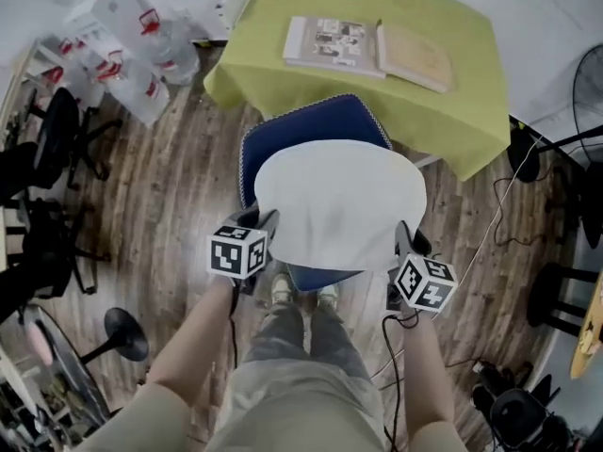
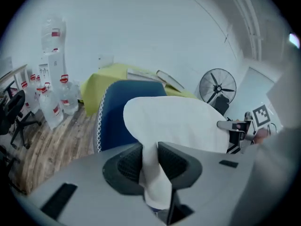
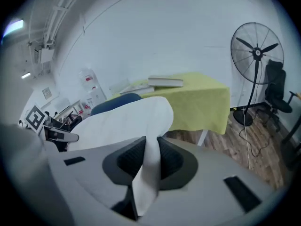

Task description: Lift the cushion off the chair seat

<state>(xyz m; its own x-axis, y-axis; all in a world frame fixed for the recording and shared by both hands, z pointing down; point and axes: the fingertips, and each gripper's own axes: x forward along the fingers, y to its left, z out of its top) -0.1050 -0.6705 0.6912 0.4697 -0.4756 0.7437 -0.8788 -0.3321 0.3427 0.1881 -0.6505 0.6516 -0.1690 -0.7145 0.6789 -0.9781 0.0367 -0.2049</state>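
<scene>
A white cushion (image 1: 339, 201) hangs in the air above the blue chair seat (image 1: 316, 125), held at both near corners. My left gripper (image 1: 264, 224) is shut on its left edge; the left gripper view shows the cushion (image 2: 174, 121) spreading away from the black pads (image 2: 124, 166), with the blue chair (image 2: 117, 112) below it. My right gripper (image 1: 403, 241) is shut on the right edge; in the right gripper view the cushion (image 3: 127, 121) runs from between the pads (image 3: 171, 161) toward the left gripper (image 3: 59, 135).
A table under a yellow-green cloth (image 1: 443, 92) stands just beyond the chair, with books (image 1: 334, 43) on it. Water bottles (image 1: 122, 55) lie at the upper left. Office chairs (image 1: 42, 158) stand at the left, a standing fan (image 3: 256, 55) at the right. The person's legs (image 1: 292, 347) are below.
</scene>
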